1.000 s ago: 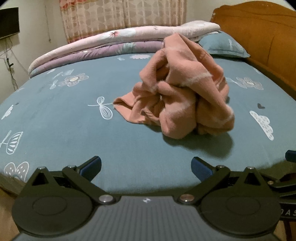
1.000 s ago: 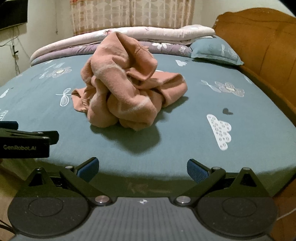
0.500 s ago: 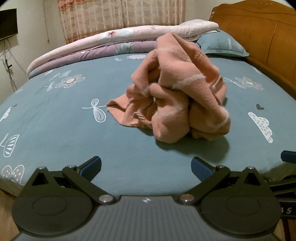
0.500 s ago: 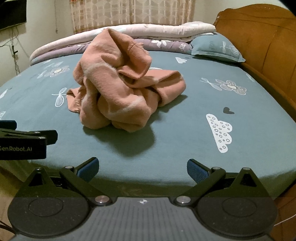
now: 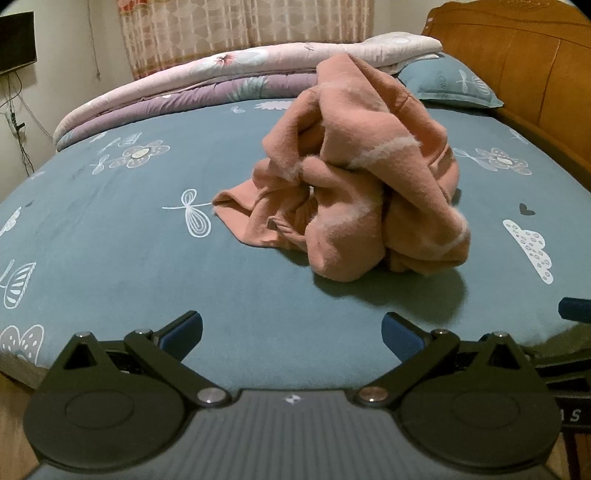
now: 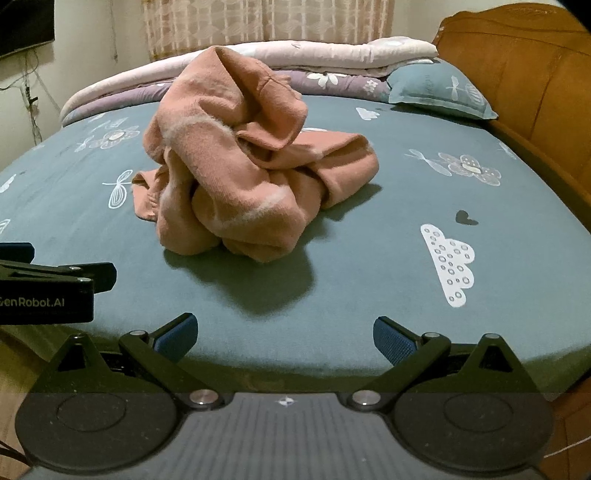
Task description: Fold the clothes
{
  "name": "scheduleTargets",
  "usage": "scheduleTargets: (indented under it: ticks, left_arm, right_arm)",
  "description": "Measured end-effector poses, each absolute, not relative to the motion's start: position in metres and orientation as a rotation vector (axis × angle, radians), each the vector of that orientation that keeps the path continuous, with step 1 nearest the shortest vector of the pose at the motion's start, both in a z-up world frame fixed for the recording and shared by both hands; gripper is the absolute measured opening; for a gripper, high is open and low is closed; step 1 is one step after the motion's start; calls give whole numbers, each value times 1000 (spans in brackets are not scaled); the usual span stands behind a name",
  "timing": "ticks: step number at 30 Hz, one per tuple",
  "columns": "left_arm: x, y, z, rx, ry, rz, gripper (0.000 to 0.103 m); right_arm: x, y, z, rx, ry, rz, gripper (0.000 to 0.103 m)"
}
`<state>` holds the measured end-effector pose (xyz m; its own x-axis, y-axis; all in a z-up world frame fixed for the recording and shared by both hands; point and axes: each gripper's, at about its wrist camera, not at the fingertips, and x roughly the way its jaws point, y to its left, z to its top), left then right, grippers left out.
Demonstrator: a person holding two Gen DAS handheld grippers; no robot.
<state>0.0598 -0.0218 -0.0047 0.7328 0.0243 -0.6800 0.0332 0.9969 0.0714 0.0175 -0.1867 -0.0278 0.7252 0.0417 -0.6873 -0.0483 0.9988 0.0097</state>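
A salmon-pink garment (image 5: pixel 362 184) sits crumpled in a tall heap near the middle of the bed (image 5: pixel 110 236), resting on the teal sheet. The fabric is thick and fuzzy, like fleece or brushed knit, with paler, whitish worn lines along its creases. The heap is rounded and knotted, rolled folds bulging toward the cameras and one peak standing up at the top. It has no clear long axis as bunched, but a flatter flap spreads out onto the sheet on its left side in the left wrist view, ending beside a white dragonfly print (image 5: pixel 194 216). In the right wrist view the same garment (image 6: pixel 243 166) sends a thick rolled fold out to the right, lying low on the sheet.

The sheet is smooth, printed with white flowers, insects and a dotted cloud (image 6: pixel 448 264). Behind the heap, folded quilts (image 5: pixel 229 81) in pink and lilac floral cloth lie along the far edge, and a teal pillow (image 6: pixel 439 90) rests against the glossy wooden headboard (image 6: pixel 524 81). A patterned curtain (image 5: pixel 243 26) hangs behind.

The left gripper (image 5: pixel 291 330) hovers over the near edge of the bed, its blue-padded fingers spread wide and holding nothing. The right gripper (image 6: pixel 284 334) is likewise spread wide and empty, short of the garment.
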Motion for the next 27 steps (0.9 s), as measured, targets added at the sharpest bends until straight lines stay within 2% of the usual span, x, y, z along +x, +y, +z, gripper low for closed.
scheduleTargets:
  ticks: [13,27]
  left_arm:
    - [111,4,-11,63,756,43,103]
    - [223,-5,10,90,840,-12,103]
  right_arm:
    - [79,-178,-28,-34,734,93,103]
    - [173,-190,-2,-49,763,148,103]
